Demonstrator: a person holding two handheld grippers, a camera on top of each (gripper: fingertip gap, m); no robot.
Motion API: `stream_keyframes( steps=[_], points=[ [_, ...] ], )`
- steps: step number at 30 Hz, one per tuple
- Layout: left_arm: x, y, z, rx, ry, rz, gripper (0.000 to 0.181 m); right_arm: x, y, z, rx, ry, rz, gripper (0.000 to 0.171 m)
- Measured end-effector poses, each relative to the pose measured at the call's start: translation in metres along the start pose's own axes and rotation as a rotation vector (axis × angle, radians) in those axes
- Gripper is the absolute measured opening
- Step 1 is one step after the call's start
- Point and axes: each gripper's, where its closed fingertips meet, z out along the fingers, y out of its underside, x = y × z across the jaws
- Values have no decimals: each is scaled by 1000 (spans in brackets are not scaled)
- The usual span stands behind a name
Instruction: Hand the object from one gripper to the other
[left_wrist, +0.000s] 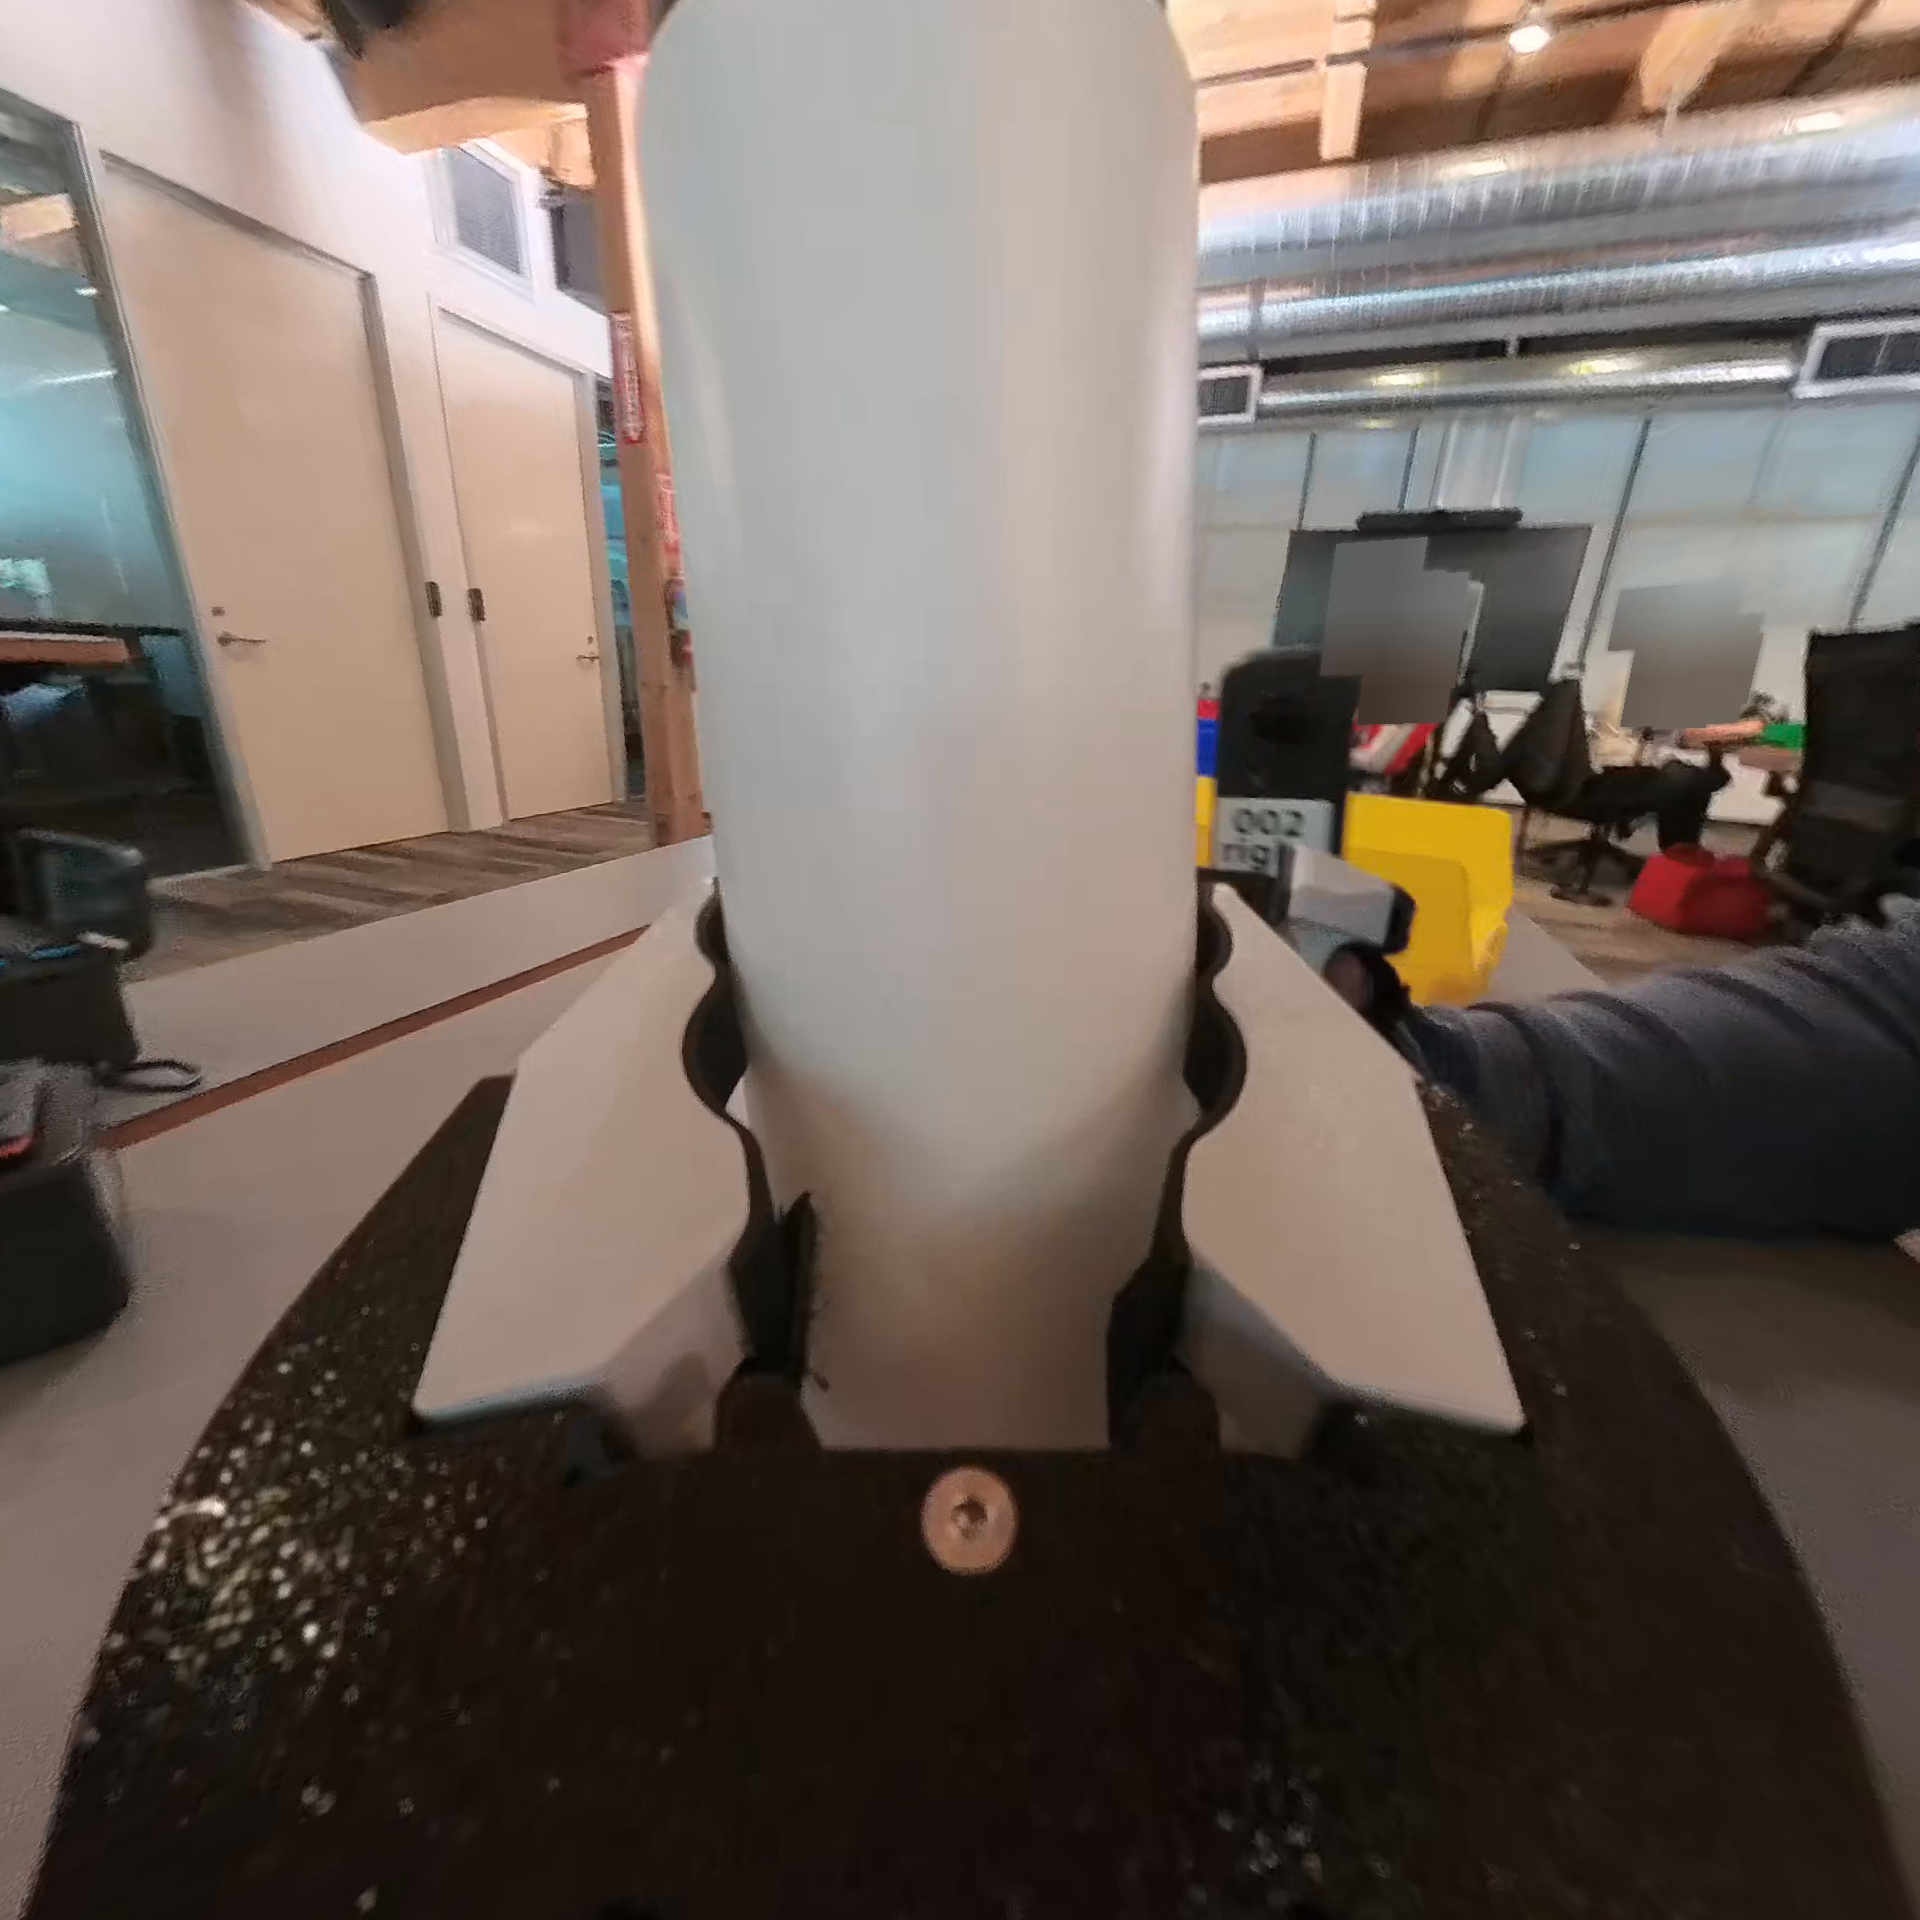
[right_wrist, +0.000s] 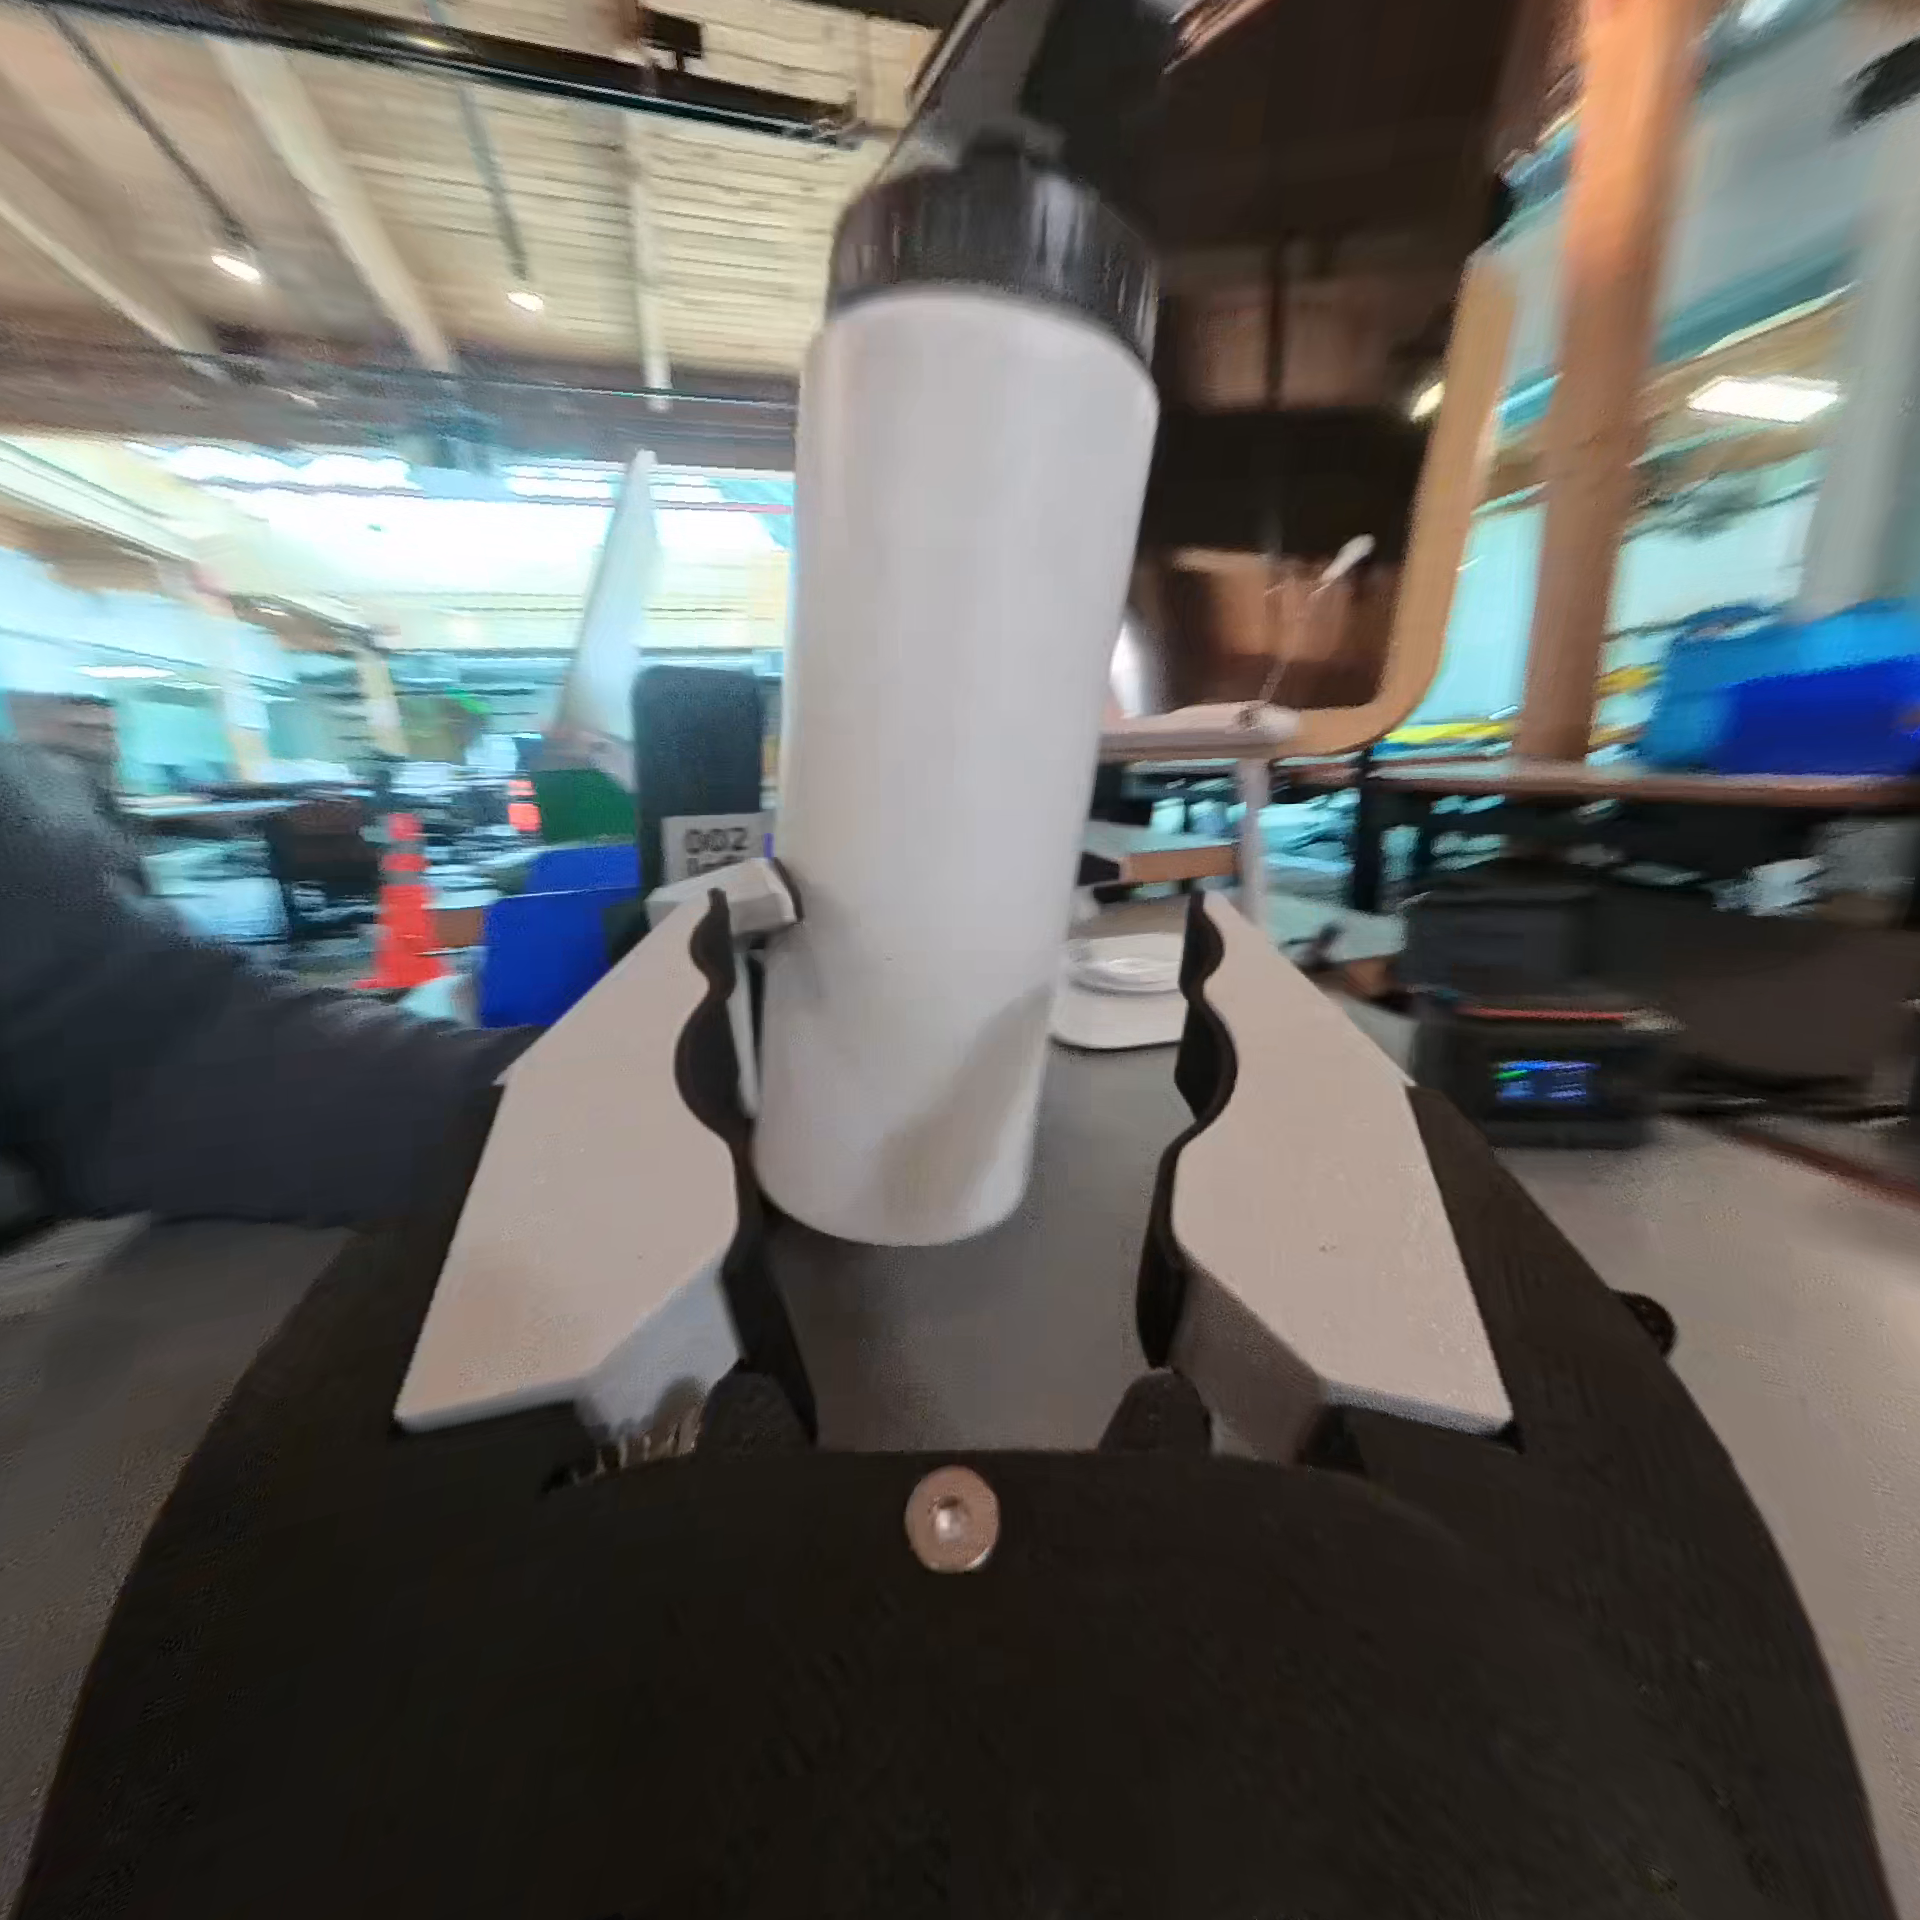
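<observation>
Bottle fills the middle of the left wrist view: a tall white cylinder standing upright between the two pale fingers of the left gripper, whose wavy black pads press against its lower body on both sides, so this tool is clamped on it. In the right wrist view the same bottle rises just ahead of the right gripper, leaning slightly to the right, its base sitting between the spread fingers; the left pad lies close against the bottle's side while a clear gap separates the right pad from it, so these jaws stand apart and grip nothing. A black ribbed cap tops the bottle. One pale fingertip of the left gripper shows against the bottle's left side in that view, with a dark-sleeved arm reaching in from the left. From the left wrist view, the right gripper shows just to the right of the bottle, with a blue sleeve behind it. Below both tools lies a grey table. Farther off are yellow bins, an orange cone, pale doors and a silver duct under a wooden ceiling.
</observation>
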Motion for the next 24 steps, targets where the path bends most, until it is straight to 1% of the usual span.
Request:
stream_keyframes(
  steps=[5,7,10,12,13,16,20,22,24],
  points=[
    [30,16,9,-93,134,55,85,-16,-24,-4,89,-139,218,88],
    [41,23,11,-132,182,79,85,-23,-28,-6,81,-181,244,89],
    [52,38,14,-209,214,163,85,-36,-18,-1,-19,-206,152,90],
    [60,46,17,-249,227,246,85,-46,-11,4,-74,-217,92,97],
    [60,46,17,-250,215,267,85,-48,-9,4,-89,-219,70,103],
    [60,48,18,-255,210,271,85,-47,-8,5,-107,-195,22,101],
    [57,46,20,-227,167,302,86,-45,-9,8,-114,-147,-61,99],
    [52,39,20,-180,124,322,86,-39,-13,7,-98,-101,-94,99],
    [44,32,18,-147,85,292,90,-27,-21,4,-67,-34,-119,98]
  ],
)
